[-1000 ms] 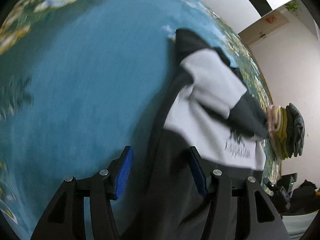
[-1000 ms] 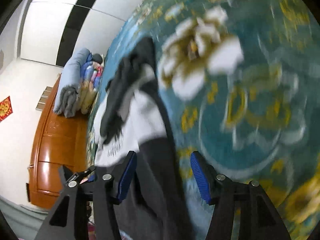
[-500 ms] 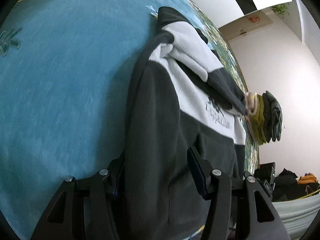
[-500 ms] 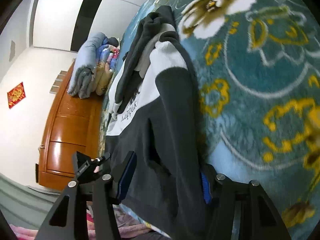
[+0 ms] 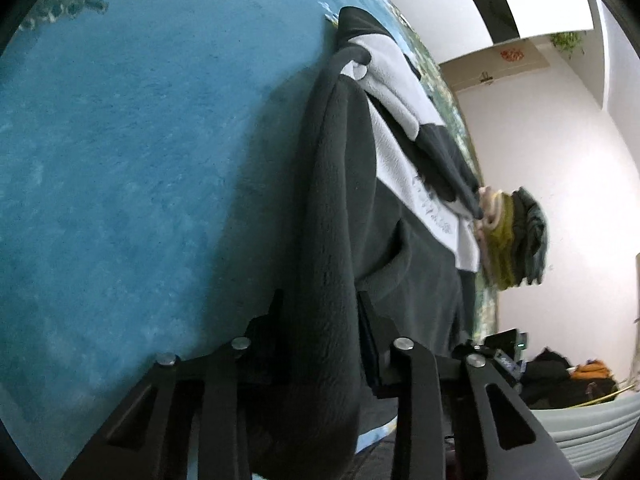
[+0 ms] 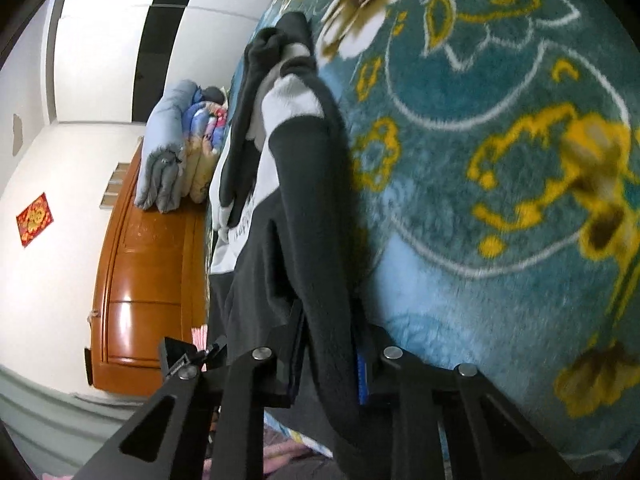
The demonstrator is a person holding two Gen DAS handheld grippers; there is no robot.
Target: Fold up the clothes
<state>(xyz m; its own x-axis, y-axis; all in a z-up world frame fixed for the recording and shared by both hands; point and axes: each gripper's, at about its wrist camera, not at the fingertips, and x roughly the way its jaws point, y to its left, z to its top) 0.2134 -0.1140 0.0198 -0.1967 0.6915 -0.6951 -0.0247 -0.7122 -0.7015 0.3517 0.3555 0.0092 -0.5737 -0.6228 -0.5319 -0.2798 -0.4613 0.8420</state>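
Observation:
A dark grey and white fleece hoodie (image 5: 404,168) lies spread on a teal floral blanket (image 5: 140,140). My left gripper (image 5: 320,312) is shut on the hoodie's dark bottom corner, a thick fold of fleece pinched between the fingers. In the right wrist view the same hoodie (image 6: 296,148) stretches away from me, and my right gripper (image 6: 328,332) is shut on its other bottom corner. The blue pads are mostly hidden by the cloth.
A stack of folded clothes (image 5: 516,236), olive, pink and dark green, sits beyond the hoodie. Folded quilts (image 6: 176,160) lie on an orange wooden cabinet (image 6: 140,292). The blanket (image 6: 500,160) with yellow flowers spreads to the right.
Both grippers moved in over the hoodie's bottom edge and closed on its corners; a second ago both were open.

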